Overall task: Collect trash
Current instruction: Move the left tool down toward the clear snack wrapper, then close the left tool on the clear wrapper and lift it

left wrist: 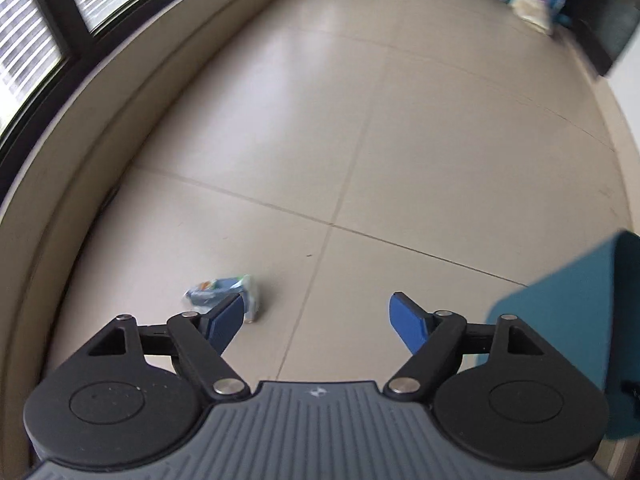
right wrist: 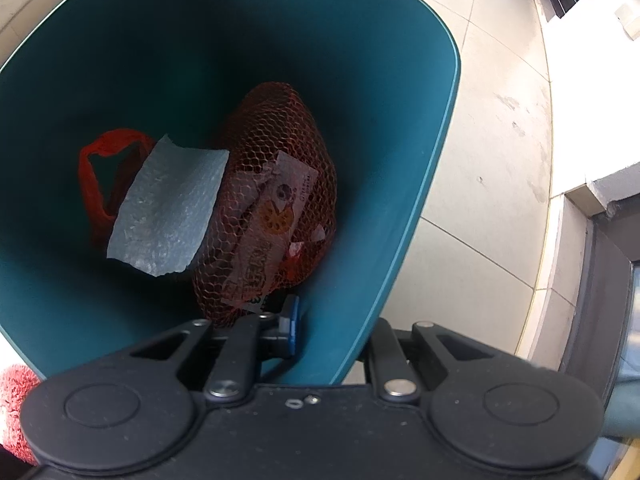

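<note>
A crumpled blue-and-white wrapper (left wrist: 224,294) lies on the tiled floor, just beyond and partly behind the left finger (left wrist: 226,322) of my left gripper (left wrist: 316,300). That gripper is open, with only bare floor between its blue pads. A teal bin (left wrist: 560,320) stands at its right. My right gripper (right wrist: 332,332) is shut on the teal bin's wall (right wrist: 400,240), one blue pad (right wrist: 294,326) inside and the other finger outside. In the bin lie a red mesh bag (right wrist: 276,200) with a paper label, a grey bubble sheet (right wrist: 168,204) and a red plastic bag (right wrist: 94,176).
A low ledge (left wrist: 100,152) under dark-framed windows runs along the left of the floor. Blue plastic items and a pale bag (left wrist: 532,4) sit far back right beside a dark cabinet (left wrist: 600,12). A door threshold (right wrist: 592,216) lies right of the bin. A red fuzzy sleeve (right wrist: 16,408) shows low left.
</note>
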{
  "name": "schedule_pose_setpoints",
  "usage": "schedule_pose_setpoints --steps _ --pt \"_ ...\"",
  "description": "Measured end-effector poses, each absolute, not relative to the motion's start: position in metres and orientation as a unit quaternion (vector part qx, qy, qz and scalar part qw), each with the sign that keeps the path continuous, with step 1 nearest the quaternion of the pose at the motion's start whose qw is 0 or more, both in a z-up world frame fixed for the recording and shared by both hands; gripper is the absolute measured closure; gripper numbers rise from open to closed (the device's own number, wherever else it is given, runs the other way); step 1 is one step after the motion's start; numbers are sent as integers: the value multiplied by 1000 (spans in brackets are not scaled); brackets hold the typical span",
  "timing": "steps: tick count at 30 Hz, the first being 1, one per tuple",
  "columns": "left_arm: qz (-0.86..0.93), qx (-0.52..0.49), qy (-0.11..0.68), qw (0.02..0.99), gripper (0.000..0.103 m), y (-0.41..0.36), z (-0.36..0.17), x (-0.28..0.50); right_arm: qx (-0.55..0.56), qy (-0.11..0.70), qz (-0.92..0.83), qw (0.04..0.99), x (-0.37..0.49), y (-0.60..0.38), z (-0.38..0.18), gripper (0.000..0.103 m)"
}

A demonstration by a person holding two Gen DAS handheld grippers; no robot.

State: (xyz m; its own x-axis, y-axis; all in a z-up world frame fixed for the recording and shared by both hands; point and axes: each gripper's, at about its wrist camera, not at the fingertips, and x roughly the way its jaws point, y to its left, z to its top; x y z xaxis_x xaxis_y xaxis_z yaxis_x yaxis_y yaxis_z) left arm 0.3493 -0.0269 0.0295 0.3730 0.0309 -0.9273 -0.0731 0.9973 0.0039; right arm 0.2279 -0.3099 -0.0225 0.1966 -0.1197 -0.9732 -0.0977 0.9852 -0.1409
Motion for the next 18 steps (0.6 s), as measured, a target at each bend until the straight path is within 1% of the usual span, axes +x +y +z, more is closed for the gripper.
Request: schedule_pose_setpoints --steps 5,9,10,18 --pt "142 -104 576 798 23 39 -43 385 -83 637 -25 766 230 -307 -24 90" --pt "189 -142 587 774 23 69 -99 405 -79 638 -37 765 232 -305 -26 90" --pt "195 -154 589 769 23 93 -102 403 -79 638 -39 765 232 -305 -26 90" --pt "247 -229 596 729 23 139 -181 417 -83 645 -62 757 238 -299 -32 88"
